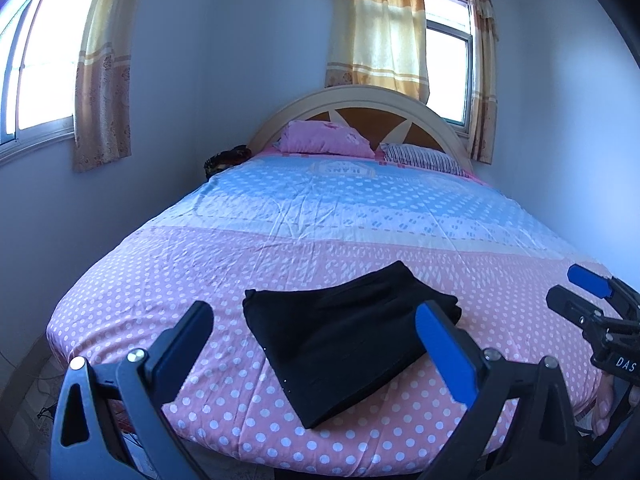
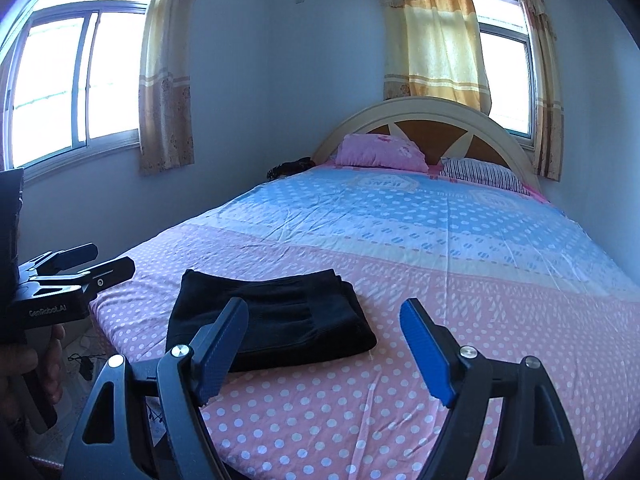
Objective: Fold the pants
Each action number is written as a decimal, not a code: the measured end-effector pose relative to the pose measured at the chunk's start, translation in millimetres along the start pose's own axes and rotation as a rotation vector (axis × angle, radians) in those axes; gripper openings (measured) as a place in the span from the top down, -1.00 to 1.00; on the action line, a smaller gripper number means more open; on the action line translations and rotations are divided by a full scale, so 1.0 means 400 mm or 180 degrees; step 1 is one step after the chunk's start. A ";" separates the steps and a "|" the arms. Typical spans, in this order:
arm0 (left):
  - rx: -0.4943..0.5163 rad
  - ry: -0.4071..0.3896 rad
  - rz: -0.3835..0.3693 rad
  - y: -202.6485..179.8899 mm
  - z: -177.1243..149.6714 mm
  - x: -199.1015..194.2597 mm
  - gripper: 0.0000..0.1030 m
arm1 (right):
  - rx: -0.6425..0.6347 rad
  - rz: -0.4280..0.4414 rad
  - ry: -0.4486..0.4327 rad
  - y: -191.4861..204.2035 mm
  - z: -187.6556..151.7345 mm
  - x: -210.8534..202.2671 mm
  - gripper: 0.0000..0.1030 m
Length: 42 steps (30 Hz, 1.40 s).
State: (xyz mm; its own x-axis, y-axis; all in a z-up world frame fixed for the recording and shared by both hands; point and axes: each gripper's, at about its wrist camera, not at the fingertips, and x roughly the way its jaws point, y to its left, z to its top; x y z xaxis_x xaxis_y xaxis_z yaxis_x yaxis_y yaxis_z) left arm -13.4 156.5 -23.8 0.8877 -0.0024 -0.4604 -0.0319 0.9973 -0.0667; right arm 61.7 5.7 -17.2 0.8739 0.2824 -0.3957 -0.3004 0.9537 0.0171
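Neatly folded, soft black pants (image 1: 340, 336) form a flat rectangle on the dotted bedspread (image 1: 280, 248).

The pants (image 1: 340, 336) are a matt black cloth, dense and smooth, with a few tiny bright specks along one edge. The bedsheet (image 1: 320, 220) beneath is thin printed cotton-like cloth, finely creased. Both the left gripper (image 1: 316, 332) and the right gripper (image 2: 324, 324) look like matt black plastic with shiny metal screw heads, and their blue pads (image 2: 426, 344) carry a fine rough texture (clearest in the right wrist view). The headboard (image 2: 424, 108) is smooth cream-painted wood with brown panels. The curtains (image 1: 380, 28) are thin, light-passing woven fabric.
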 end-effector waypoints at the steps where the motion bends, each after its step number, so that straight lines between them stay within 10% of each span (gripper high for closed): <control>1: 0.0001 0.0001 0.0007 -0.001 -0.001 0.001 -1.00 | 0.0004 0.0000 0.0000 0.000 -0.001 0.000 -0.54; 42: 0.0223 -0.0005 0.0257 -0.013 0.014 0.002 -1.00 | 0.0013 -0.0044 -0.0102 -0.001 -0.014 -0.020 -0.54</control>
State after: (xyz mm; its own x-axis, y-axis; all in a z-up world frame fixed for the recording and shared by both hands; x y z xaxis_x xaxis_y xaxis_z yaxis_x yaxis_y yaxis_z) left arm -9.9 151.7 -18.7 0.8842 0.0784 -0.4604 -0.0713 0.9969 0.0328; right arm 52.8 2.3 -19.3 0.8897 0.2723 -0.3664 -0.2868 0.9579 0.0155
